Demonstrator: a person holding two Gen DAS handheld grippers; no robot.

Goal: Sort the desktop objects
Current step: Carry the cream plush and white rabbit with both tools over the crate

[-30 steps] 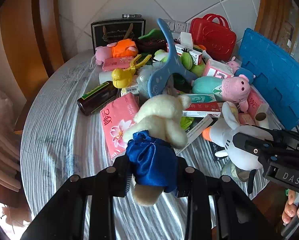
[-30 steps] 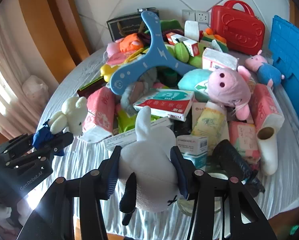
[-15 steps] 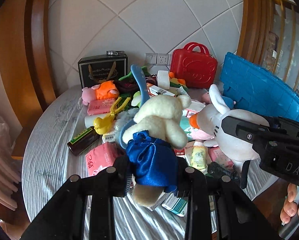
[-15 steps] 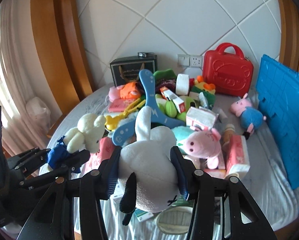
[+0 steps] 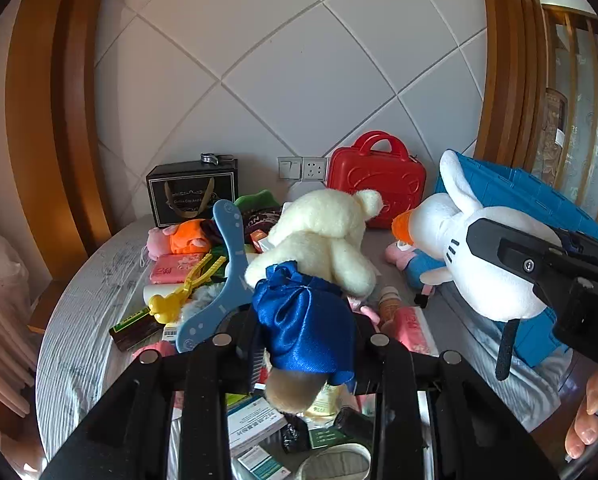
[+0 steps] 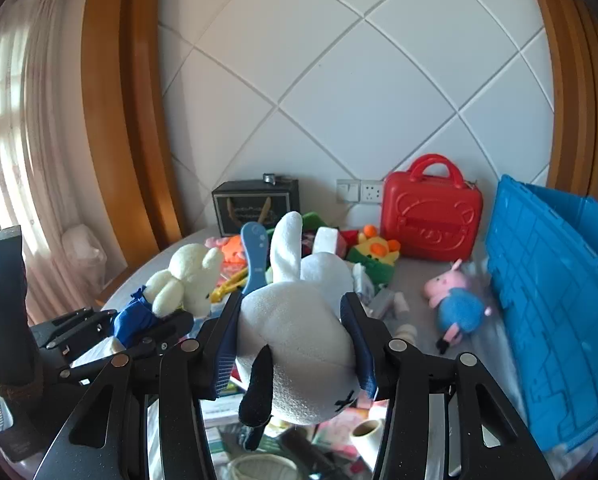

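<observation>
Behind your worktop [image 6: 411,276] you have a white wall [image 6: 339,80] with diagonal grooves (two sockets [image 6: 359,191] low on it), wooden frames [image 6: 115,120] on both sides, and a bright curtained window [image 6: 15,120] at left.

Behind your cream bear [image 5: 323,236], much of the clutter was hidden; the blue crate [image 6: 559,304] ran off frame beside it.

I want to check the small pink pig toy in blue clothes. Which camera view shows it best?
The right wrist view: the pig toy lies unobstructed on the table beside the blue crate. In the left wrist view, only part of it shows, between the two held plush toys.
</observation>
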